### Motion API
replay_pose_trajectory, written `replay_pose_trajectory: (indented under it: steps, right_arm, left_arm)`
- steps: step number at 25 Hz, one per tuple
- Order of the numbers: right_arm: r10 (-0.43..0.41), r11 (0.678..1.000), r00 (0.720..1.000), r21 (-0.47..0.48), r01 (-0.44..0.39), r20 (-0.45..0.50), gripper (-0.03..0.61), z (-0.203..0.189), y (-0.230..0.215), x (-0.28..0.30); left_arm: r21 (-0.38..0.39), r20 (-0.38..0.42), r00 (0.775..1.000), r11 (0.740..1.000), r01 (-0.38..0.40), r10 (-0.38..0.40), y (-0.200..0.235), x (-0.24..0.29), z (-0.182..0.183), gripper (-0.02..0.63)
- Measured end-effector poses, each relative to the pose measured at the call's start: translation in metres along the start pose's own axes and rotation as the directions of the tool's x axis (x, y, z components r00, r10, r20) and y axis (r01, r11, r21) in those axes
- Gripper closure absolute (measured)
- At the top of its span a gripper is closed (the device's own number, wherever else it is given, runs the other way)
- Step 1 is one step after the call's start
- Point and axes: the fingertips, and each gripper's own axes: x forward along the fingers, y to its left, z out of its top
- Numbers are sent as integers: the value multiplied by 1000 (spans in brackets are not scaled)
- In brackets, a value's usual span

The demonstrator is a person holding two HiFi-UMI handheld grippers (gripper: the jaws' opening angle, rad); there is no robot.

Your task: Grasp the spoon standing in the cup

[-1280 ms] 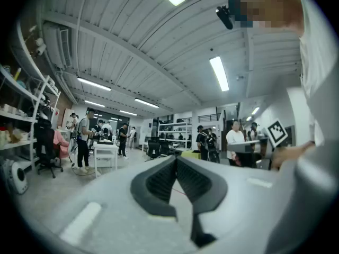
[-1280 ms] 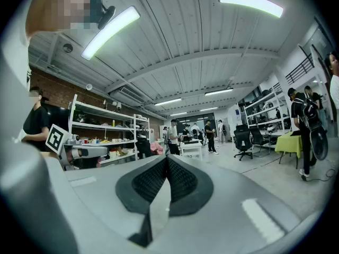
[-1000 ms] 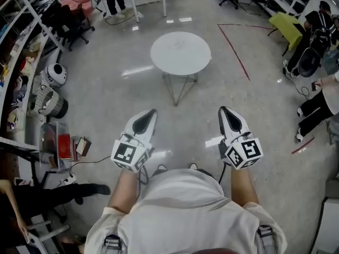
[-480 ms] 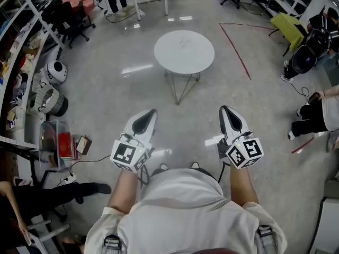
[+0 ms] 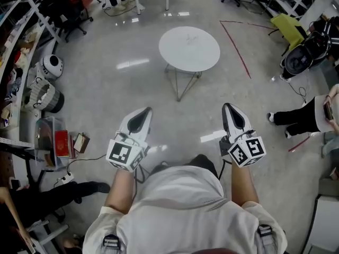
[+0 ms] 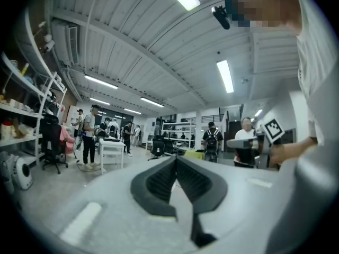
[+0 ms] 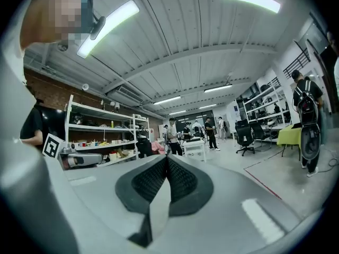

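Note:
No cup or spoon shows in any view. In the head view my left gripper [image 5: 144, 110] and right gripper [image 5: 226, 106] are held side by side in front of my chest, pointing forward over the floor. Both are shut with nothing between the jaws. The left gripper view shows its ribbed pads [image 6: 164, 178] pressed together, and the right gripper view shows its ribbed pads [image 7: 154, 180] closed the same way. A small round white table [image 5: 189, 47] stands ahead on thin metal legs, well beyond both grippers, and I see nothing on its top.
Shelving [image 5: 13, 30] and floor clutter, including a clear box [image 5: 50, 142] and a cable, line the left side. A person's legs [image 5: 296, 116] stretch in from the right. Red tape [image 5: 235, 49] marks the floor beside the table. Office chairs [image 5: 71, 15] and other people stand farther back.
The table has drifted slightly right and nearer in the head view. Both grippers sit a little lower in the frame, still shut. The person at the right has shifted.

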Motion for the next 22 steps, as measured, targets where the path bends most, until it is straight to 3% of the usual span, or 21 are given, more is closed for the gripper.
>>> replay_pose_trajectory:
  steps: [7, 12, 22]
  right_arm:
    - [6, 1000, 999, -2, -6, -45, 575, -3, -1, 50]
    - [55, 998, 998, 5, -55, -38, 575, -2, -24, 105]
    - [92, 995, 995, 29, -91, -40, 575, 22, -161, 216]
  left_arm:
    - [-31, -1, 1000, 1000, -1, 1, 43, 19, -5, 612]
    - [-24, -10, 1000, 1000, -20, 20, 77, 58, 0, 612]
    - [13, -20, 998, 998, -56, 56, 114, 225, 27, 612]
